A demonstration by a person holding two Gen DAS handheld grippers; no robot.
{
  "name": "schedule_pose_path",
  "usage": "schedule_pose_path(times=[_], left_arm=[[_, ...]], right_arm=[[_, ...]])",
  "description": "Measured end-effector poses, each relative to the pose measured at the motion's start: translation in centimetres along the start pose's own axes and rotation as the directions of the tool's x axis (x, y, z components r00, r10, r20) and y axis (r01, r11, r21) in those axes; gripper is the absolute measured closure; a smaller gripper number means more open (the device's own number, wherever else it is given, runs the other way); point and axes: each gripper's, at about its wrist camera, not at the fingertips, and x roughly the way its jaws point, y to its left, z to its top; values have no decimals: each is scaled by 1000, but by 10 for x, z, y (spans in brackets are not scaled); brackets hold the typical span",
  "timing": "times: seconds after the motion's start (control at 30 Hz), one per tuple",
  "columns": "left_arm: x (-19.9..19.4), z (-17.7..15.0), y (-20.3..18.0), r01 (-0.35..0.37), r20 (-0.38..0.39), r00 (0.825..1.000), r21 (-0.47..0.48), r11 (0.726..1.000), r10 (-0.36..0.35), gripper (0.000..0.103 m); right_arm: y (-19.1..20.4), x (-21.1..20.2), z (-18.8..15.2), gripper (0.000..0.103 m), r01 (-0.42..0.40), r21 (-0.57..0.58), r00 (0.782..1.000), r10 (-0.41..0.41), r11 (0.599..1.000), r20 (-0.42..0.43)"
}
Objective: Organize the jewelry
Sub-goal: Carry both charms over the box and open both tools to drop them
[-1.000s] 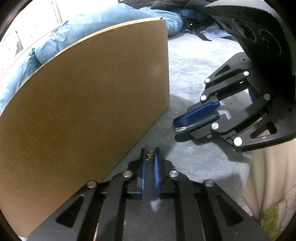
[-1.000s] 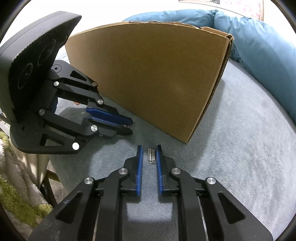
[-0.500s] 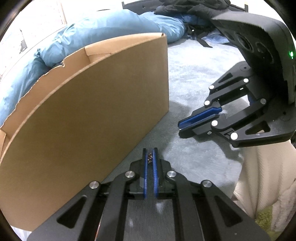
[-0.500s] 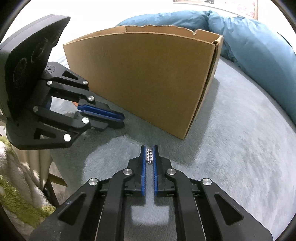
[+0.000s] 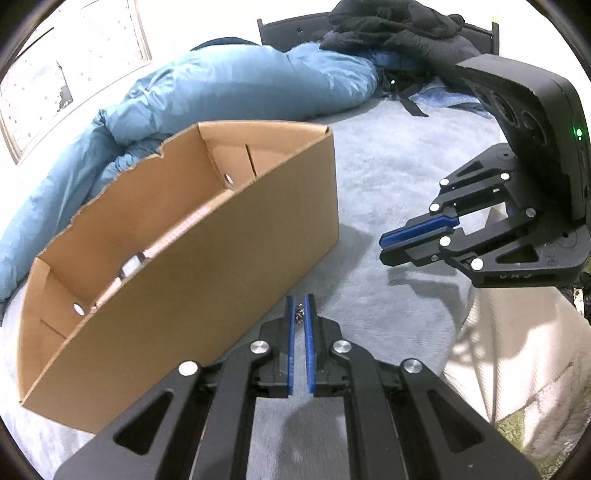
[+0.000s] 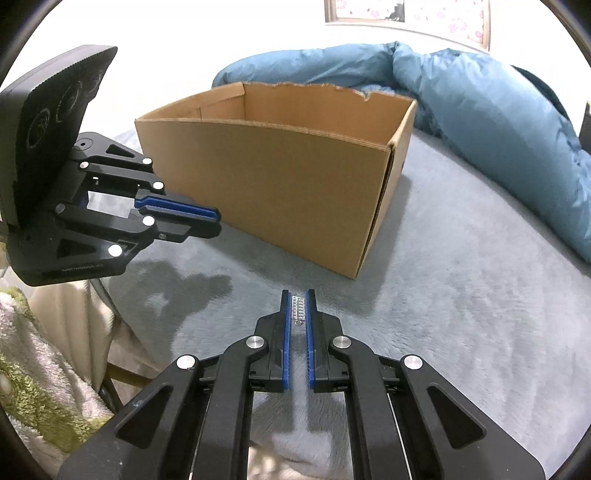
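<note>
My left gripper [image 5: 300, 308] is shut on a small gold-coloured chain piece [image 5: 299, 313], held above the grey blanket next to the near wall of an open cardboard box [image 5: 207, 236]. My right gripper [image 6: 298, 304] is shut on a small silver ribbed jewelry piece [image 6: 298, 308], held above the blanket in front of the box's near corner [image 6: 365, 243]. The right gripper also shows in the left wrist view [image 5: 391, 247], and the left gripper shows in the right wrist view [image 6: 212, 223]. The box looks empty where its inside is visible.
A blue duvet [image 5: 221, 92] lies behind the box [image 6: 480, 122]. Dark clothing [image 5: 399, 33] is piled at the far end. A cream and green towel [image 6: 40, 369] hangs at the bed's edge. The grey blanket [image 6: 461, 314] spreads right of the box.
Both grippers have risen with their jewelry pieces, so the box's open top and inside have come into view. The fingers have closed tighter on the pieces.
</note>
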Motion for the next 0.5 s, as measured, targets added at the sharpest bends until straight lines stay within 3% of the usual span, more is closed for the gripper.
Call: schedule_pose_path(times=[0.3,0.5], left_arm=[[-44,6,4,-46,74,996,-7,999,46,99],[-76,20,19,-79,146,986,-15,997,81,99]], right_arm=[[17,-40,-3,98,46,-5,996,-46,999,81],[17,-62,24,98,55,-18,985,-51,998,167]])
